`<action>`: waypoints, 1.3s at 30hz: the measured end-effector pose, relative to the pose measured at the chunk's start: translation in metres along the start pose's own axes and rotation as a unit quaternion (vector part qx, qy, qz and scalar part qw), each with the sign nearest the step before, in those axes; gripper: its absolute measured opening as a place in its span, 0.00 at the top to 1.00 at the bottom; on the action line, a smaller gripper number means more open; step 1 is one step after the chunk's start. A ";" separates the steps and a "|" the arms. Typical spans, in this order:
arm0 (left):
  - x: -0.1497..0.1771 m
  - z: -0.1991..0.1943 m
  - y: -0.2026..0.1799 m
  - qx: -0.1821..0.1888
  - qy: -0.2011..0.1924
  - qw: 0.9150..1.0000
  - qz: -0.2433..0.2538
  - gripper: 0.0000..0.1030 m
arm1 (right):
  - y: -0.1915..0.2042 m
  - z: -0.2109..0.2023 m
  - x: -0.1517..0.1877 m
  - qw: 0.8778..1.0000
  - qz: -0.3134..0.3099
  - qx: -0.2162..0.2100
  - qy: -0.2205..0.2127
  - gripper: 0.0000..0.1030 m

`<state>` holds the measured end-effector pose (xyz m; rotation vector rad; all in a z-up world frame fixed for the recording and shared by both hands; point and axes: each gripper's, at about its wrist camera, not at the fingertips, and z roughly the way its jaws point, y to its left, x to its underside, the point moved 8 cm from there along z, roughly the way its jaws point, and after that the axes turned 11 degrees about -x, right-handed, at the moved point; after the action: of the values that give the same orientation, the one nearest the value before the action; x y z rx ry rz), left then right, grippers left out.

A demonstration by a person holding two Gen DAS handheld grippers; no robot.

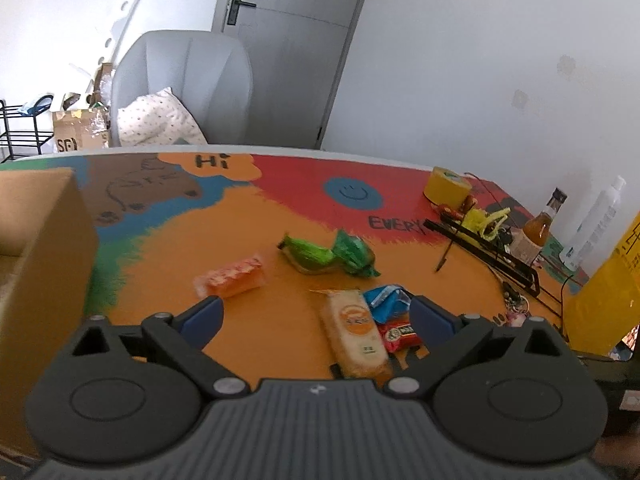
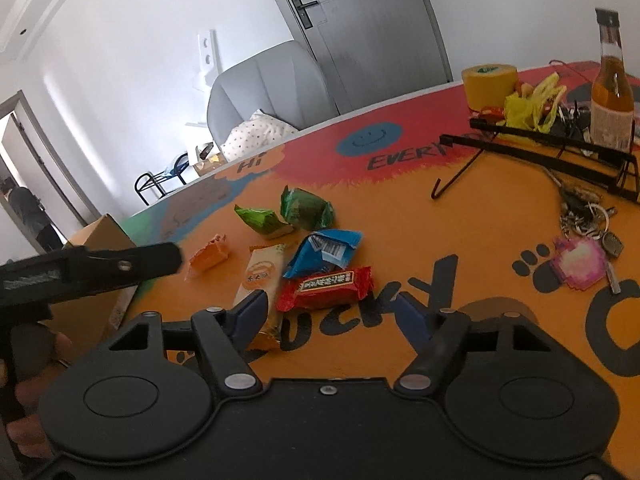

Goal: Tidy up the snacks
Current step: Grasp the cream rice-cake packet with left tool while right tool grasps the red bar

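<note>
Several wrapped snacks lie on the painted orange table [image 1: 260,340]. There is an orange packet [image 1: 232,280], two green packets [image 1: 308,254] [image 1: 352,254], a long beige packet [image 1: 356,328], a blue packet [image 1: 386,298] and a red packet [image 1: 400,336]. My left gripper [image 1: 316,310] is open just above the table, with the beige packet lying between its blue pads and untouched. My right gripper [image 2: 330,306] is open too. The red packet [image 2: 326,288] lies right in front of its gap, with the blue packet [image 2: 324,252] behind it and the beige packet [image 2: 262,276] beside its left pad.
An open cardboard box [image 1: 40,240] stands at the left table edge. At the right are a yellow tape roll [image 2: 488,82], a black wire rack [image 2: 560,152], a sauce bottle [image 2: 610,92] and keys [image 2: 588,216]. A hand [image 2: 32,360] holds the other gripper. A grey armchair [image 1: 184,80] stands behind the table.
</note>
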<state>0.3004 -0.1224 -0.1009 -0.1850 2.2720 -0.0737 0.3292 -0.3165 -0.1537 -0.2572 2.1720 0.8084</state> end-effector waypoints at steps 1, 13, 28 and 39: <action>0.002 0.004 -0.004 0.003 0.004 1.000 0.001 0.08 | -0.002 0.000 0.001 1.000 0.003 -0.002 0.000 0.31; 0.025 0.053 -0.032 0.012 0.061 0.998 -0.002 0.34 | -0.023 0.005 0.005 1.000 0.021 -0.002 0.007 0.34; 0.035 0.062 -0.027 -0.013 0.073 0.997 0.023 0.67 | -0.009 0.031 -0.003 1.000 0.011 -0.002 0.008 0.37; 0.036 0.055 0.003 -0.025 0.073 0.997 0.010 0.67 | 0.010 0.051 -0.003 0.999 -0.017 0.040 0.012 0.22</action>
<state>0.3185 -0.1248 -0.1641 -0.1887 2.4221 -0.0208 0.3580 -0.2766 -0.1719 -0.2637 2.2115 0.7024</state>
